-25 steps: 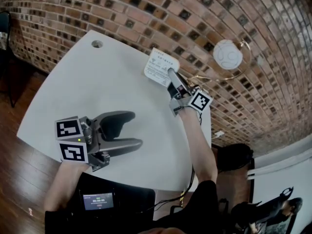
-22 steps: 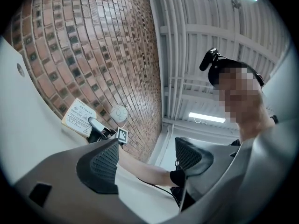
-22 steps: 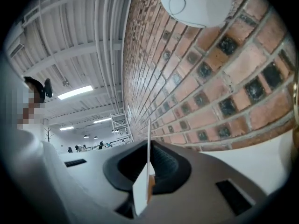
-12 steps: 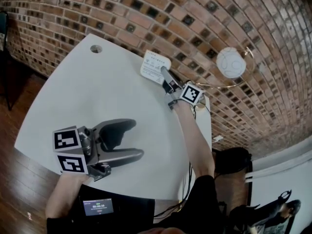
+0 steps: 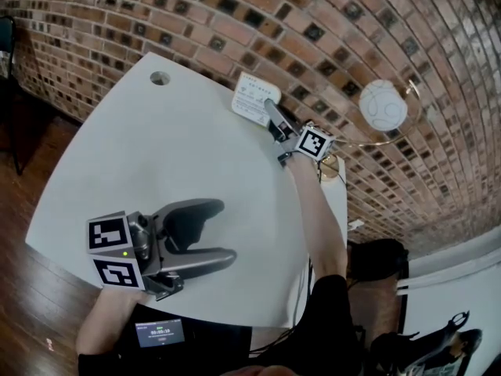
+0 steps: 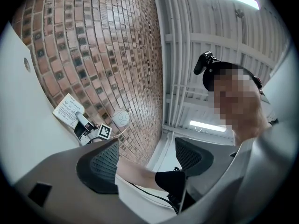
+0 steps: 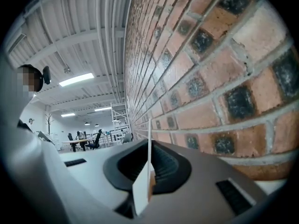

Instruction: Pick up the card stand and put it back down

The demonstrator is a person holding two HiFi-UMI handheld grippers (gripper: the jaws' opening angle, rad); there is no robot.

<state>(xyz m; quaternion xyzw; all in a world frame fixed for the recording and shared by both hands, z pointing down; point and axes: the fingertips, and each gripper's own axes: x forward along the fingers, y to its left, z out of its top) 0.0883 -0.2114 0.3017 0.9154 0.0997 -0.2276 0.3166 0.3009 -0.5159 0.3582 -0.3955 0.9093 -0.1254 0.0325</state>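
The card stand (image 5: 255, 100) is at the far edge of the white table (image 5: 156, 159), just beside the brick wall (image 5: 313, 22), and the right hand-held gripper (image 5: 272, 110) is closed on it. In the head view this hand-held gripper reaches to the stand from the person's right side, with its marker cube behind the jaws, and it takes the stand at the edge that is nearer to the person. The printed white face of the card is turned toward the left part of the table, where a small round hole (image 5: 160, 77) is in the top. The left gripper view shows the same face (image 6: 68, 109) from far, with the right hand-held gripper (image 6: 82, 123) just below it. In the right gripper view the card stand (image 7: 143, 190) is seen from its thin edge. It stands upright between the two dark pads, its long line runs from bottom to top, and its flat sides lie along the jaws, parallel to the wall. I cannot tell if its foot touches the table or is a little above it. The left hand-held gripper (image 5: 228, 230) is well apart from the stand, over the near part of the table, with its jaws wide apart and nothing held between them (image 6: 145, 160). A white round ball (image 5: 383, 106) on a thin metal hoop is near the wall, on the right of the stand.
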